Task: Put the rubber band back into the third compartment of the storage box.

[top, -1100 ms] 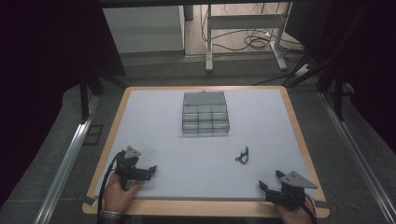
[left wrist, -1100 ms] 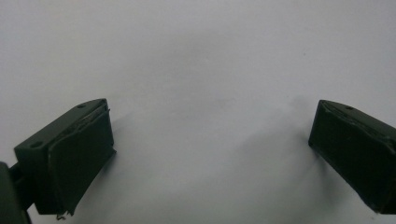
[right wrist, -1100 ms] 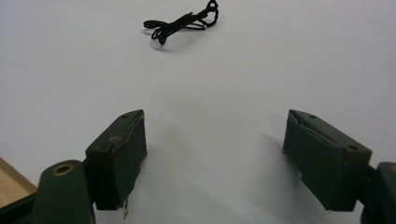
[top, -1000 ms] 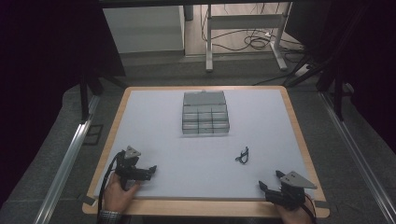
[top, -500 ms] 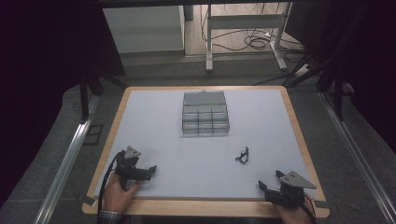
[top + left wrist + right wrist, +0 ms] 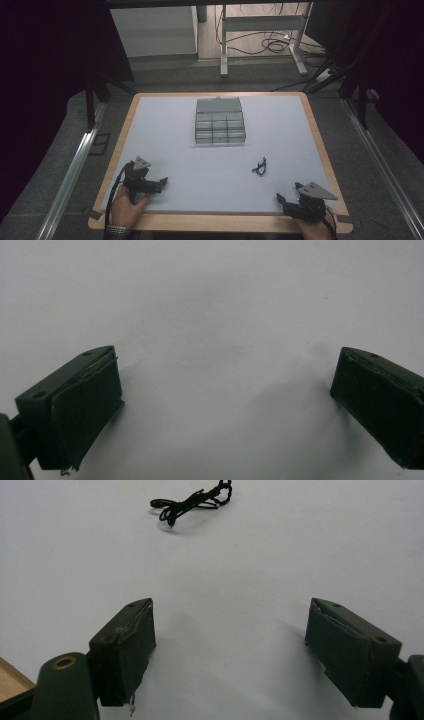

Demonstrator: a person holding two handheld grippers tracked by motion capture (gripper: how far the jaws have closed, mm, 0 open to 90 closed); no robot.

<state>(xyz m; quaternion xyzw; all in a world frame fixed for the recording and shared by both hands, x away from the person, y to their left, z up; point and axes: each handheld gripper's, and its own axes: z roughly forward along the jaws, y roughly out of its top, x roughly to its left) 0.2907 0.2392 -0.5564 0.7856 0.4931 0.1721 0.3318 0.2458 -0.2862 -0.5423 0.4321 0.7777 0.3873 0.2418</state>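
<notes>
Black cord (image 6: 259, 166) lay loose on white mat (image 6: 165, 125), near box (image 6: 220, 121) | right gripper (image 6: 227, 650) jaws spread wide, empty | left gripper (image 6: 225, 400) likewise | step judged: pre-reach | next: right gripper advanced to cord.

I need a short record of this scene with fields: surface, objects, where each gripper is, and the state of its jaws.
surface: white mat on a wooden table
box: clear compartment box, far centre of mat
cord: small black cord, lying loose between box and right gripper
left gripper: near left edge, jaws open, nothing between them
right gripper: near right corner, jaws open, pointing toward cord, apart from it
</notes>
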